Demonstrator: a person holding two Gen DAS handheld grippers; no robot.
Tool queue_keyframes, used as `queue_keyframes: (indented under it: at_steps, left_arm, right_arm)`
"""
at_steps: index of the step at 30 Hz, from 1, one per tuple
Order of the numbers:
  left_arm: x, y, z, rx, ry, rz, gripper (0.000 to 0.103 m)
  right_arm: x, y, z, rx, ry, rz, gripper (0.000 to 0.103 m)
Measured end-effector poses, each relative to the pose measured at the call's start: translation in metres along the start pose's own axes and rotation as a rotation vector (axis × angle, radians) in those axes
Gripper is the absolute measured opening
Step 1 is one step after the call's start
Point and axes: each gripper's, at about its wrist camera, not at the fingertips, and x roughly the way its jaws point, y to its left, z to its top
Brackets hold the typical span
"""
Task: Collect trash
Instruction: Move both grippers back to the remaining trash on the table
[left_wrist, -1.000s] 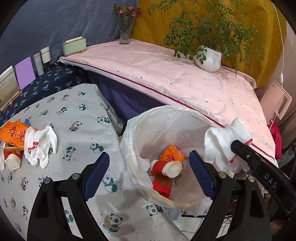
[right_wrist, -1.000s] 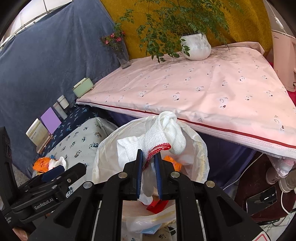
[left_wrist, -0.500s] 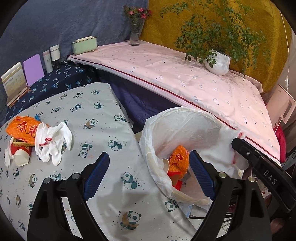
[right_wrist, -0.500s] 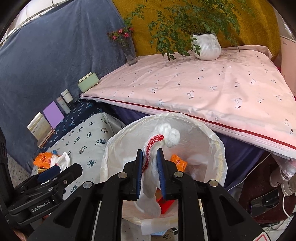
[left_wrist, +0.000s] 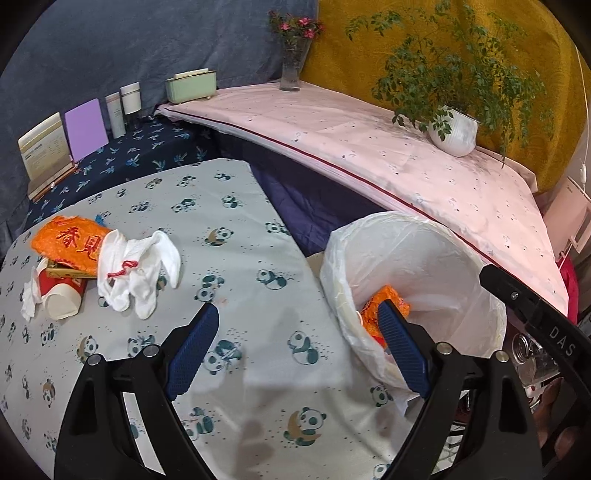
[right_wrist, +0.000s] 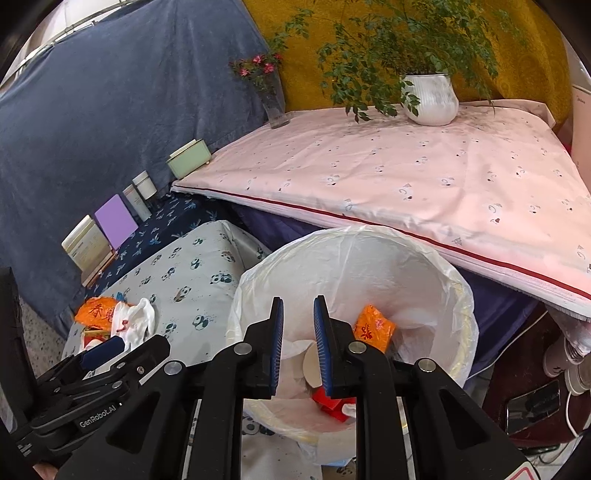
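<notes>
While both grippers are hanging over the panda-print table and the bin, the scene is reading like this:

Left gripper (left_wrist: 297, 349): its jaws are standing wide apart with nothing between them, tilting down over the near right part of the table (left_wrist: 236, 258), beside the bin.

Right gripper (right_wrist: 298, 345): its jaws are standing a narrow gap apart and gripping nothing, pointing down into the bin's mouth.

Trash bin (right_wrist: 458, 295): lined with a white bag, it is sitting just off the table's right edge, below the pink-covered ledge (right_wrist: 406, 177).

Trash in the bin: an orange wrapper (right_wrist: 373, 326) is lying inside with a paper cup (right_wrist: 312, 363) and red scraps.

Trash on the table: a white glove (left_wrist: 135, 273) is lying at the far left, touching another orange packet (left_wrist: 70, 243), with a red paper cup (left_wrist: 61, 297) tipped on its side just nearer.

Far side: a potted plant (left_wrist: 452, 129) and a flower vase (left_wrist: 293, 70) are standing on the ledge.
</notes>
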Motion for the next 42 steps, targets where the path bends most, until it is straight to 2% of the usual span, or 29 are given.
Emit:
queue_keyframes:
  at_steps: [23,42]
  left_arm:
    - [-0.032,0.121,-0.023,-0.158,-0.015,0.133,0.084]
    - [-0.047,0.248,-0.048,-0.303,-0.012,0.288,0.084]
  right_arm:
    - [0.011,0.106,-0.023,-0.139,0.061,0.109,0.018]
    - [0.051,0.21,-0.061,-0.259,0.163,0.195,0.018]
